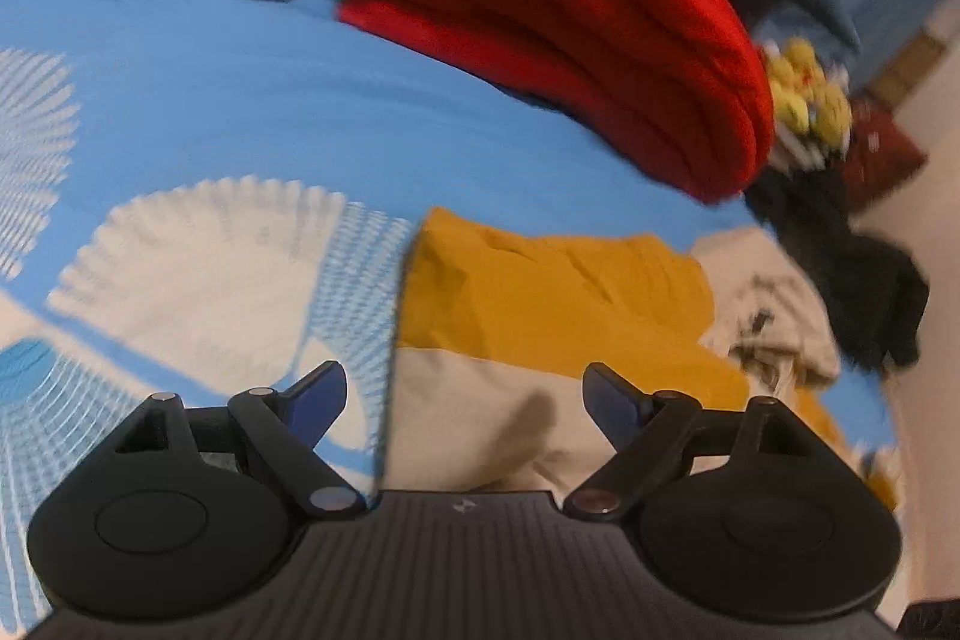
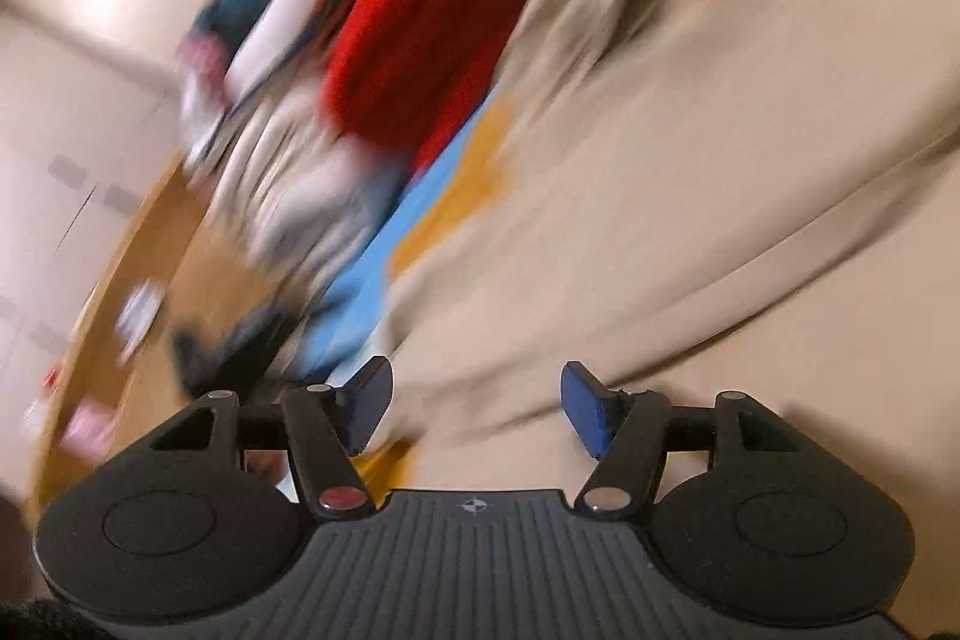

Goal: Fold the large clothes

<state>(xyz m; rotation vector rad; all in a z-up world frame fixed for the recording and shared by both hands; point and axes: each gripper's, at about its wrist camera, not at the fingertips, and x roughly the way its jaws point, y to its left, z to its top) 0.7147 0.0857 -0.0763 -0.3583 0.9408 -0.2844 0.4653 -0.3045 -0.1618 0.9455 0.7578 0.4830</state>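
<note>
Right now I am holding my left tool [image 1: 465, 403] and right tool [image 2: 477, 412] released, gripping nothing, above the beige garment [image 1: 480, 418] lying on the blue bedsheet [image 1: 210, 100] beside a folded red garment [image 1: 558, 22]

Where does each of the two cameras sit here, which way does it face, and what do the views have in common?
Left wrist: on the left gripper, angled down over the blue bedsheet toward a mustard and beige garment and a folded red garment; only its own open fingers show.
Right wrist: on the right gripper, looking along the beige cloth, heavily blurred; only its own open fingers show.
Shared: the red garment, beige cloth, mustard cloth and blue sheet.
</note>
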